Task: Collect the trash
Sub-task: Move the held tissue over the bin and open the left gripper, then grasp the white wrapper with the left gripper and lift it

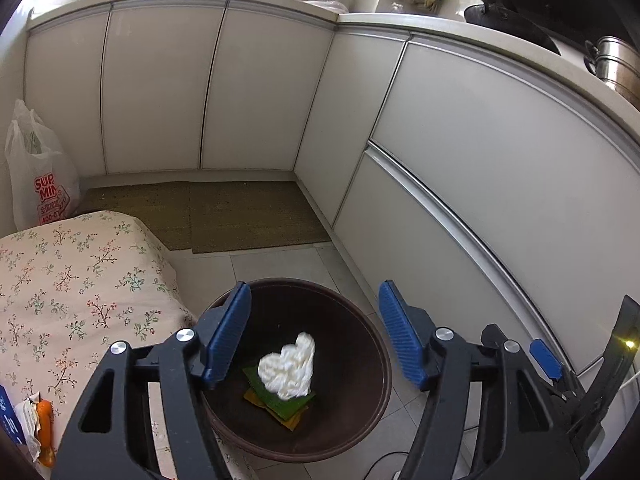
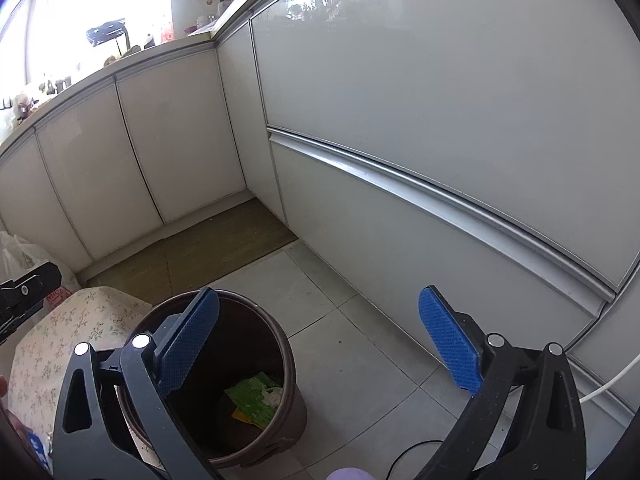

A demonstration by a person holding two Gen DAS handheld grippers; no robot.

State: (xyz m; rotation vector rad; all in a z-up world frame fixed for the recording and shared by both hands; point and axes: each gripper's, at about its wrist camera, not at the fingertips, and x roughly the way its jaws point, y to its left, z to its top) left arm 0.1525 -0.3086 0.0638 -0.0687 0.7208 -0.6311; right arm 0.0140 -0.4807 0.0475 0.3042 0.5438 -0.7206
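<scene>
Fingers [image 1: 234, 334] of the left gripper [image 1: 316, 336] stand apart and empty above the brown trash bin [image 1: 376, 412], where a crumpled white tissue [image 1: 288, 368] sits over green and yellow wrappers [image 1: 280, 406]. The right gripper [image 2: 324, 348] is spread too, holding nothing, its left finger over the bin's rim. A floral-covered surface [image 1: 72, 288] lies just left of the bin, white cabinets [image 1: 260, 92] behind.

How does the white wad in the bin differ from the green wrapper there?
The white wad is crumpled, bulky and plain; the green wrapper is flat and, in the right wrist view, printed. The wad is blurred, above the wrapper, which lies low in the bin. Both are inside the brown bin.
</scene>
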